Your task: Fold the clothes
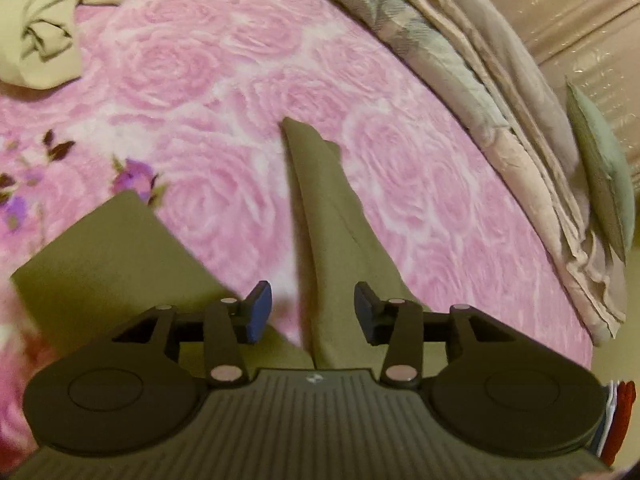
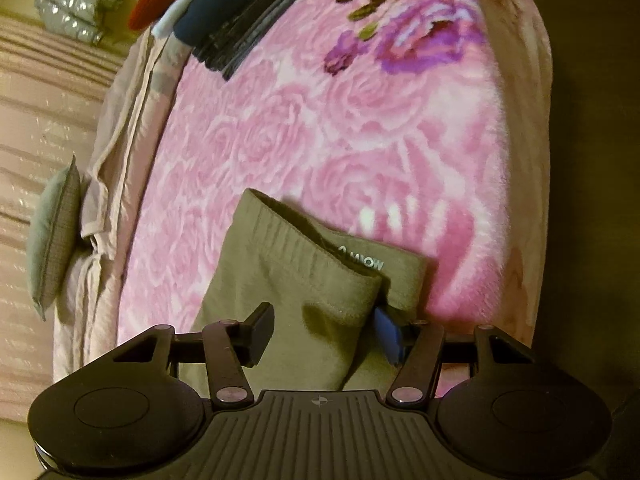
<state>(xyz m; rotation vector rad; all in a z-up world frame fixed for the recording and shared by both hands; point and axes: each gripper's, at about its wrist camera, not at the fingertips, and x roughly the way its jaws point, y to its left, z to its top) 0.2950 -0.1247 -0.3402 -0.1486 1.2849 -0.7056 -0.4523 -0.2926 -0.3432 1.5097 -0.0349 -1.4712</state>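
Olive-green trousers lie on a pink rose-patterned blanket [image 1: 224,80]. In the left wrist view one narrow trouser leg [image 1: 320,208] runs away from me and a wider folded part [image 1: 100,264] lies at the lower left. My left gripper [image 1: 313,314] hangs open just above the leg, with its blue pads [image 1: 259,312] clear of the cloth. In the right wrist view the ribbed waistband end [image 2: 304,276], with a printed label inside, lies between the fingers of my right gripper [image 2: 326,334]. Its jaws stand apart and a fold of cloth overlaps the right blue pad [image 2: 390,336].
A crumpled pale-green garment [image 1: 44,28] lies at the far left of the blanket. Folded beige bedding [image 1: 520,132] and a small grey-green cushion [image 1: 604,168] line the bed's edge. A stack of folded dark, white and red clothes [image 2: 224,12] sits at the far end.
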